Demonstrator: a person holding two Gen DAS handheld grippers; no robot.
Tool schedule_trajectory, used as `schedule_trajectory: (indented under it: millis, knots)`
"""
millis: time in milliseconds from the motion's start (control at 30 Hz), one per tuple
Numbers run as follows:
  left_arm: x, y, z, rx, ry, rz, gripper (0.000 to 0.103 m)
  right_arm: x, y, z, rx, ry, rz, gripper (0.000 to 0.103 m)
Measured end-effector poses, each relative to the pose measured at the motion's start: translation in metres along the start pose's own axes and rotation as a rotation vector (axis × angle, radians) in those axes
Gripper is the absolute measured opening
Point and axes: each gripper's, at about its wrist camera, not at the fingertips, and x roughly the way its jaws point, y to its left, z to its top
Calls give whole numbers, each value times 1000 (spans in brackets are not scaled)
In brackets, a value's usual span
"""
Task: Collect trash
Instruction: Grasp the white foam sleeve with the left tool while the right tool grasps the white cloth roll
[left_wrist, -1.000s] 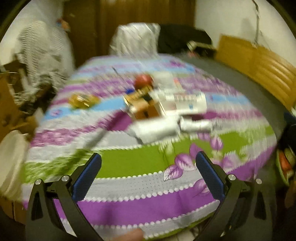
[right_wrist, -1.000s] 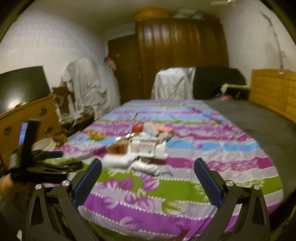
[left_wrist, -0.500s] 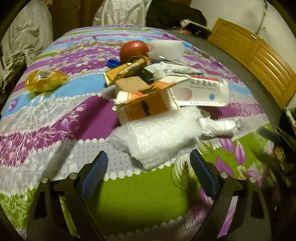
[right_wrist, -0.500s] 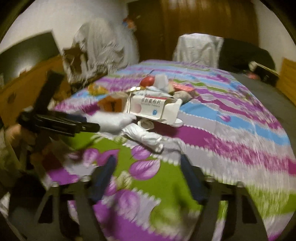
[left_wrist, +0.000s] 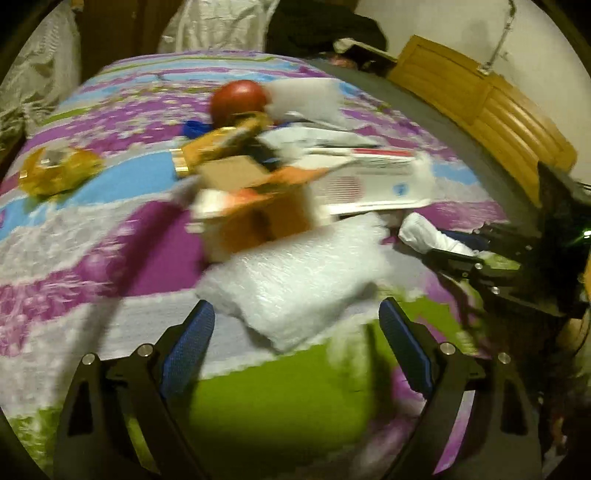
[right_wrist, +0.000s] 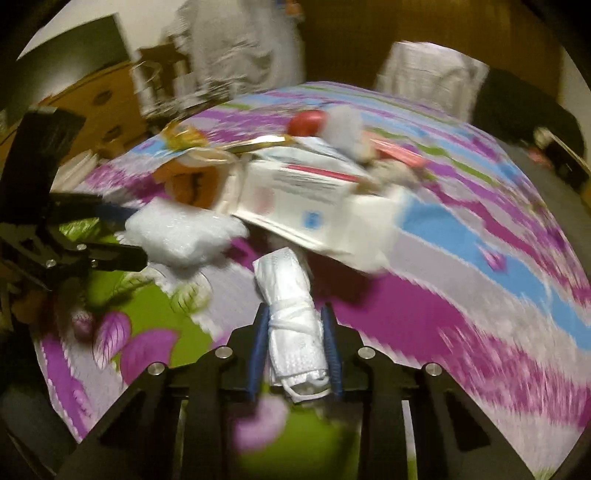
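Presently we find the right gripper (right_wrist: 294, 354) clenched on a rolled white tissue bundle (right_wrist: 291, 314), its blue pads pressing both sides while the bundle's far end points toward the white medicine box (right_wrist: 306, 206) on the striped bedspread (right_wrist: 461, 258). We note the left gripper (left_wrist: 297, 350) spread wide, holding nothing, with a white bubble-wrap sheet (left_wrist: 295, 280) lying between and just ahead of its fingertips. Behind the sheet, in the trash pile, sit an orange carton (left_wrist: 258, 214), a red ball (left_wrist: 238, 98) and, well apart at left, a yellow wrapper (left_wrist: 55, 173).
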Motion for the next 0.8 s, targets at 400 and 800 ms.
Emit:
schedule_trajectory:
  millis: [400,800]
  knots:
    - [-33,-83,-6,269,7,-180,87,-62,-46,-57,136,38,8,52]
    - [32,-104,41,473,153,-57,85,-28,-41,-31,8,184,21,54]
